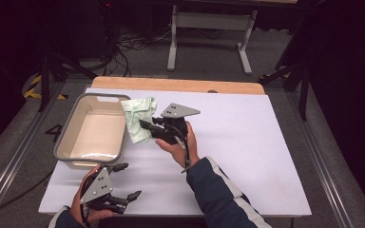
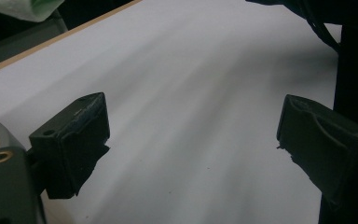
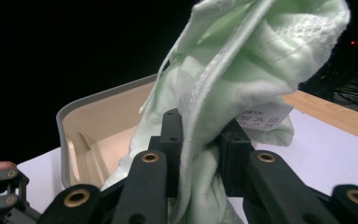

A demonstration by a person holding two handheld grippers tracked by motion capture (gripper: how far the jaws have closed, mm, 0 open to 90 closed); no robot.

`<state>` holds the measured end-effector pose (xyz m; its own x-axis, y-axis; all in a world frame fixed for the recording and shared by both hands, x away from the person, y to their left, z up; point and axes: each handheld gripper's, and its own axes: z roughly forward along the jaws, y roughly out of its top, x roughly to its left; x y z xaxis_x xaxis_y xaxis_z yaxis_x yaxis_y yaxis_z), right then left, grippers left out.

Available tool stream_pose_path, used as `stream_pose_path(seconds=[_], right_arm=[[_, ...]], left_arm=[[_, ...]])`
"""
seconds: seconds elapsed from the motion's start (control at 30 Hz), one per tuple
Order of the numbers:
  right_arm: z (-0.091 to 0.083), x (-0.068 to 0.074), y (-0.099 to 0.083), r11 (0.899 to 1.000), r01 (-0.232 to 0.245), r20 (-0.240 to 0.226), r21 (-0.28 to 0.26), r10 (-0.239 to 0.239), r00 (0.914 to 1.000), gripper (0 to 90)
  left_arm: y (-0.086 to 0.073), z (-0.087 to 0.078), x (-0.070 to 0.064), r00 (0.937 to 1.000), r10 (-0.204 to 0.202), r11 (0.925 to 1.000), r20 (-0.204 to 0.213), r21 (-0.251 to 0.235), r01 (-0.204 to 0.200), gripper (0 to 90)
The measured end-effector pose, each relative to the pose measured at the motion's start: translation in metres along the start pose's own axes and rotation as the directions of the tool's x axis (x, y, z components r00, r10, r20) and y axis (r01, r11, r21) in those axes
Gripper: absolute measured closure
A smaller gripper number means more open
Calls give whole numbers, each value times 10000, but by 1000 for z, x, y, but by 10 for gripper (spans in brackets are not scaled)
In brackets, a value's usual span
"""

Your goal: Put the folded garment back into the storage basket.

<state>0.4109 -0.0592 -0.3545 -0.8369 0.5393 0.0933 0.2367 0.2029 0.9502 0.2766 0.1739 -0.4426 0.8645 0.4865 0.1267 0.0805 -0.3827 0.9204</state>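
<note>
A pale green cloth [image 1: 139, 118] hangs bunched beside the right rim of a grey basin [image 1: 67, 135] with a cream inside. My right gripper [image 1: 147, 126] is shut on the cloth, holding it above the white table just right of the basin. In the right gripper view the cloth [image 3: 242, 70] rises between the pinched jaws, a white label [image 3: 261, 119] showing on it, and the basin [image 3: 102, 126] lies behind. My left gripper [image 1: 127, 181] stands open near the table's front left corner, below the basin. Its fingers [image 2: 72, 140] are wide apart over bare table with nothing between them.
A white sheet [image 1: 247, 142] covers the table, with a wooden edge [image 1: 176, 84] at the far side. Beyond it stand a white frame's legs [image 1: 209, 35] and cables on the floor. A tripod leg [image 1: 294, 71] stands at the far right.
</note>
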Motion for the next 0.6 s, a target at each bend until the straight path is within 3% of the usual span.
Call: stream_pose_path(seconds=[0.6], right_arm=[[44,22,10,9992,305,-486,260,-292,9984,753]], left_arm=[[-1,0,-1,9998,19,10000,196,17,-19,103]])
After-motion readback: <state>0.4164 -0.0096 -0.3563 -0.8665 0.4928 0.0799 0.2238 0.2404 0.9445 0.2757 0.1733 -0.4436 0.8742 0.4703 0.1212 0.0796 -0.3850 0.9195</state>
